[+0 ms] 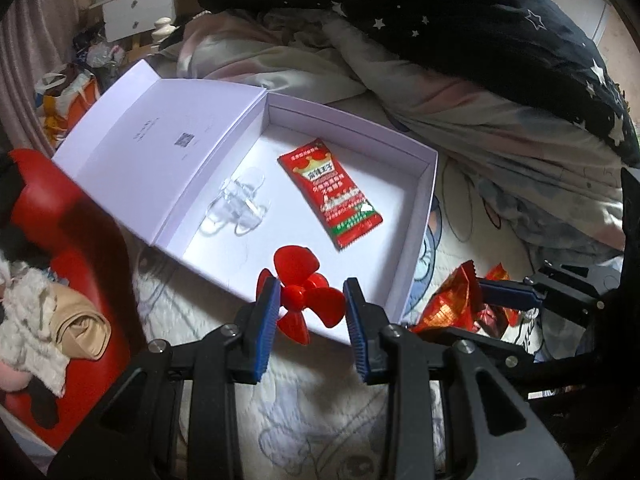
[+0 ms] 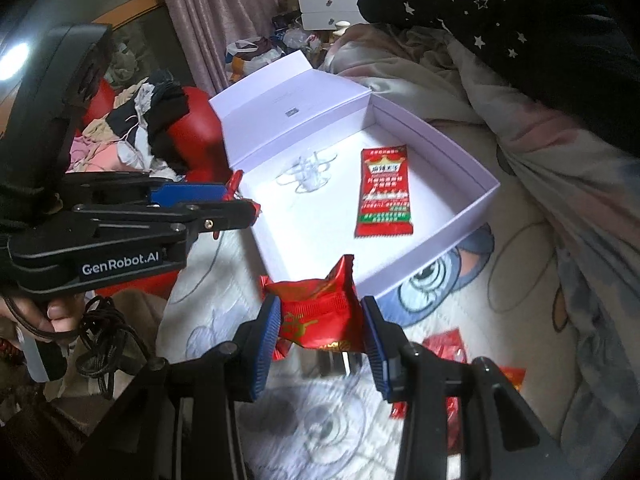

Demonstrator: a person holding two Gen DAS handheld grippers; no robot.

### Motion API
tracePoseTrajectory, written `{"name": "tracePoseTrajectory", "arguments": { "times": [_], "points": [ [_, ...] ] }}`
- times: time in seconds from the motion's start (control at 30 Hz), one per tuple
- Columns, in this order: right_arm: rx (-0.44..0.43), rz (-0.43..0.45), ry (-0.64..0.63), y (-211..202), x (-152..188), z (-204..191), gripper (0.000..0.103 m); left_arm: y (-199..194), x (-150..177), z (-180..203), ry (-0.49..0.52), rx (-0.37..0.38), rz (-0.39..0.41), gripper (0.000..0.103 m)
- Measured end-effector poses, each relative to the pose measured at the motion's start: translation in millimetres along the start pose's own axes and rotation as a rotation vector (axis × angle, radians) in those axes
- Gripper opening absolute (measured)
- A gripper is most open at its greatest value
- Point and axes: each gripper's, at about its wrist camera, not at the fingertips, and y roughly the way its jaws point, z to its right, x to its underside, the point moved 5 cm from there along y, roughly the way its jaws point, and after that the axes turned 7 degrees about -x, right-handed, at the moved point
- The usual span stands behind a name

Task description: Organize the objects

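An open white box (image 1: 416,216) (image 2: 472,200) lies on the bed, lid folded back. Inside lie a red snack packet (image 1: 330,194) (image 2: 385,192) and a clear plastic piece (image 1: 238,204) (image 2: 308,174). My left gripper (image 1: 310,312) holds a red propeller (image 1: 304,288) by one blade at the box's near edge; its other pad stands apart from the propeller. The left gripper also shows in the right wrist view (image 2: 236,196). My right gripper (image 2: 320,320) is shut on a red foil candy packet (image 2: 320,308) just in front of the box. The right gripper also shows in the left wrist view (image 1: 500,300).
Several red wrappers (image 2: 448,348) lie on the cartoon-print bedsheet (image 2: 320,420) by my right gripper. A crumpled quilt (image 1: 460,92) and a dark star-print blanket (image 1: 480,20) lie behind the box. A red chair (image 1: 80,240) with clothes stands to the left.
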Motion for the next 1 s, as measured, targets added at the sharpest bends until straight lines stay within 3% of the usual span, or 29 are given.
{"name": "tracePoseTrajectory", "arguments": {
  "times": [0.5,0.77,1.0],
  "points": [
    [0.067,0.010,-0.009,30.9,-63.1,36.9,0.041,44.5,-52.2,-29.2,0.030,-0.010,0.010,0.031],
    [0.100,0.034,0.030,53.4,-84.9,51.2,0.041,68.6,-58.1,-43.8,0.021,-0.015,0.002,0.031],
    [0.118,0.003,0.022,74.9,-90.9,55.5,0.041,88.1,-60.3,-48.9,0.036,-0.018,-0.017,0.031]
  ]
}}
